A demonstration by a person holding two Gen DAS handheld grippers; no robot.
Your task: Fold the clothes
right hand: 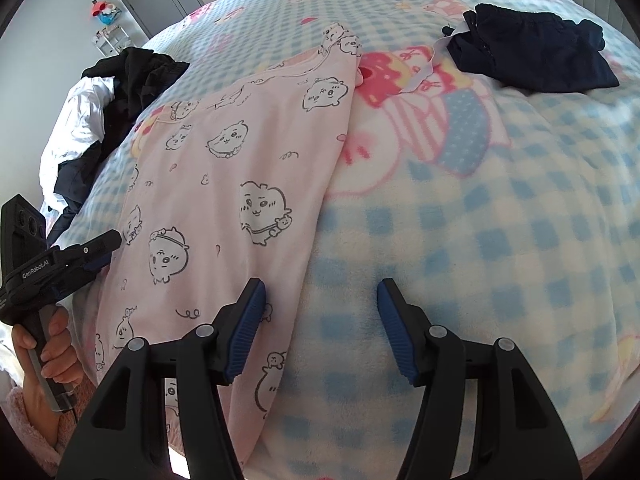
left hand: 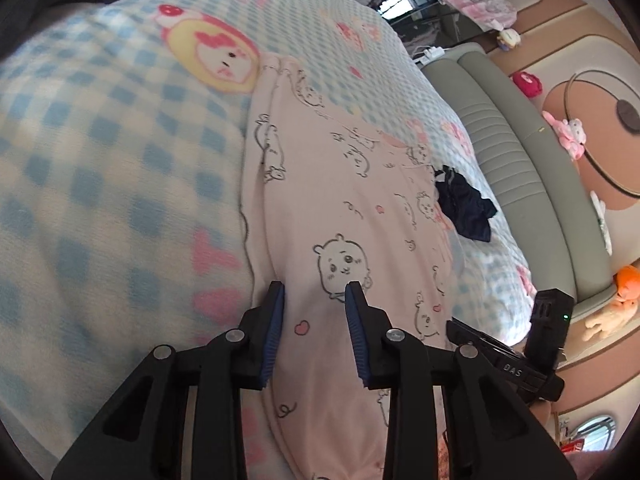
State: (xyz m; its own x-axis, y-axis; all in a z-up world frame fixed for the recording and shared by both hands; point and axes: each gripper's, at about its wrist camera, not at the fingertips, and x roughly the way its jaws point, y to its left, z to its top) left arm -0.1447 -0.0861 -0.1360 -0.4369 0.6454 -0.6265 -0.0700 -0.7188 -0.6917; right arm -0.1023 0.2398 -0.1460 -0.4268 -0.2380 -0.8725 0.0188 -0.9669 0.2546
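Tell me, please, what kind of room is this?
Most likely a bedroom: a bed under a checked cartoon blanket, a padded headboard with plush toys beside it, and pink pyjamas spread out for folding.

My left gripper points downward, its jaws standing partly apart, pads not pressing on anything. My right gripper tilts down more steeply, jaws spread wider, nothing gripped between them. In the right wrist view my left hand wraps its fingers round the left gripper's handle, a fuzzy pink sleeve at the wrist. The right hand itself is hidden.
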